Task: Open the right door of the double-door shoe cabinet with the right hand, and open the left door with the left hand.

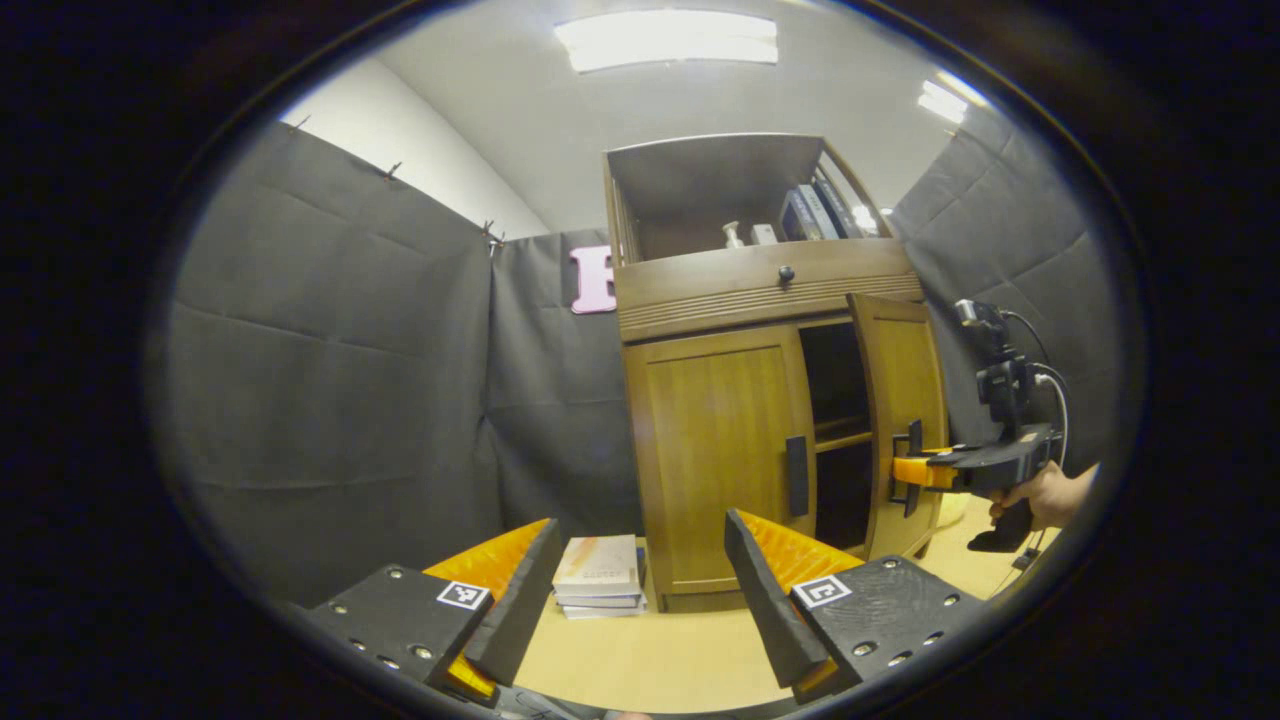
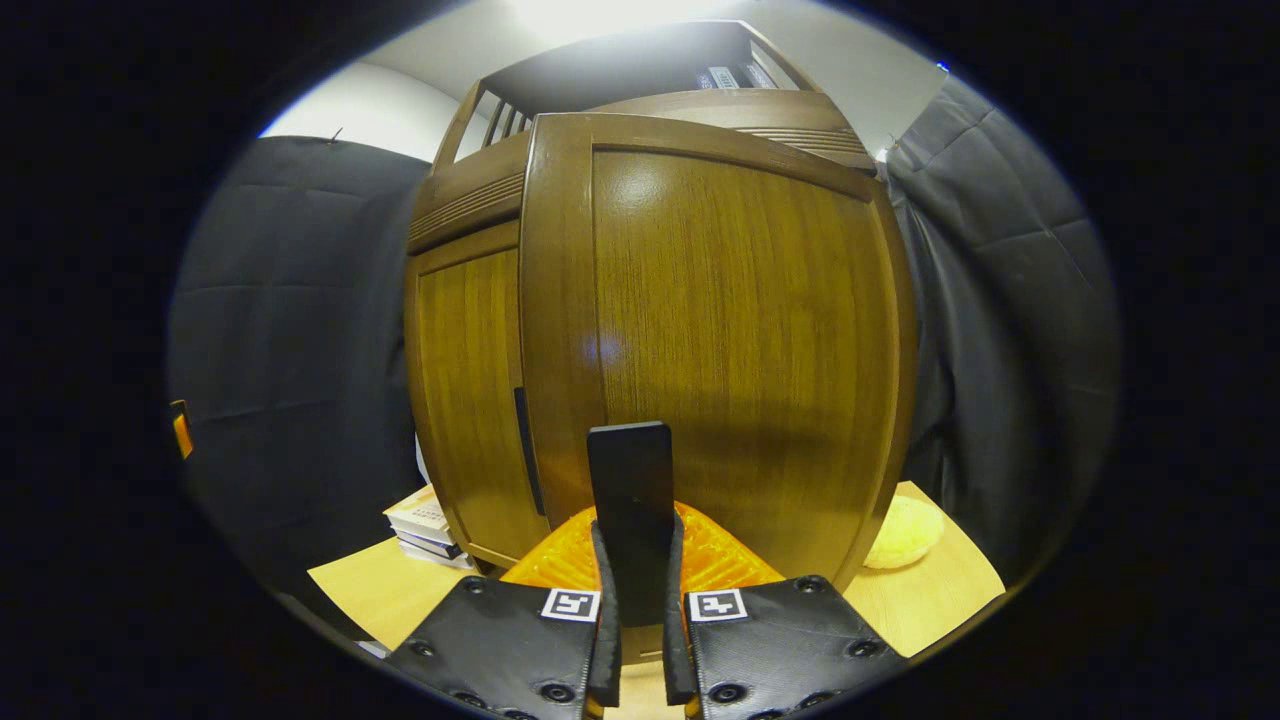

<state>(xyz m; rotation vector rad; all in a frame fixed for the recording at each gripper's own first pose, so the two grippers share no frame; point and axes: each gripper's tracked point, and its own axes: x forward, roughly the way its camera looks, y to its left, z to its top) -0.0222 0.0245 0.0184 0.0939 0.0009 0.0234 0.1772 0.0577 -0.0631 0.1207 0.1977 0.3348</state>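
In the right gripper view, the right hand-held gripper (image 2: 640, 600) sits at the bottom centre of the frame, its two fingers drawn close together and pressing on either side of the right door handle (image 2: 630, 500), a dark upright bar that rises between them. The right door (image 2: 720, 340) fills the middle of that frame, swung out toward the camera, with the cabinet's top rail curving above it.

In the left gripper view the same right hand-held gripper (image 1: 925, 472) shows at the right of the frame, lying roughly level and pointing left into the right door handle (image 1: 908, 466). A hand (image 1: 1045, 495) grips it from below at the far right edge, with cables looping up from the device above it. The right door (image 1: 905, 420) stands ajar there, and a dark opening with a shelf shows between it and the left door.

The left hand-held gripper (image 1: 640, 600) occupies the bottom of the left gripper view, fingers spread wide apart with nothing between them, set back well apart from the shoe cabinet (image 1: 760, 300). The left door (image 1: 715, 450) is closed, just above and between the fingers, its dark left door handle (image 1: 796, 475) near its right edge.

The cabinet stands on a pale bench (image 1: 650, 650). A stack of books (image 1: 598, 577) lies at the cabinet's lower left corner, and a yellow round object (image 2: 903, 532) rests on the bench at its lower right in the right gripper view. Above the doors is a drawer with a dark knob (image 1: 786, 272), and an open top shelf holds more books (image 1: 815, 212).
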